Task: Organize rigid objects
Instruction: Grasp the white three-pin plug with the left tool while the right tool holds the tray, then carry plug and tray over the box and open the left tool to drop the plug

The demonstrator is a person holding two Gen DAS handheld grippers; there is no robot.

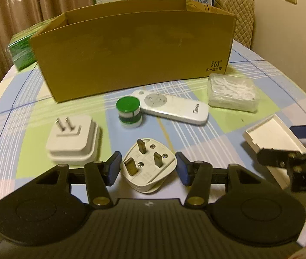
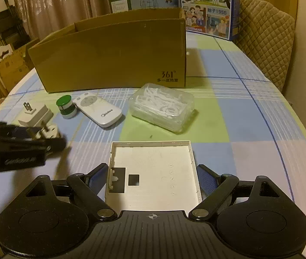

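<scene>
The three-pin plug (image 1: 147, 165) lies on its back on the desk (image 1: 250, 116), prongs up, right between the blue pads of my left claw (image 1: 148, 166); the left pad looks to be touching its side, the right pad sits just beside it with a sliver of gap, so the claw is not yet clamped on it. Just beside the plug, to its left, sits a white two-prong adapter (image 1: 73, 140), prongs up as well; beyond the plug stands a small green-capped container (image 1: 129, 112), touching the near end of a white remote (image 1: 174, 105); further right rests a clear box of white floss picks (image 1: 233, 92). Behind all of them stands the open cardboard box (image 1: 131, 51) — its long wall faces me.

My right claw (image 2: 152, 180) straddles a shallow white square tray (image 2: 153, 172) lying open side up on the checked cloth; both pads stand slightly off its walls, so that claw is released and grips nothing. Milk cartons (image 2: 209, 8) stand behind the cardboard box — a quilted chair back (image 2: 265, 34) rises at the desk's far right.
</scene>
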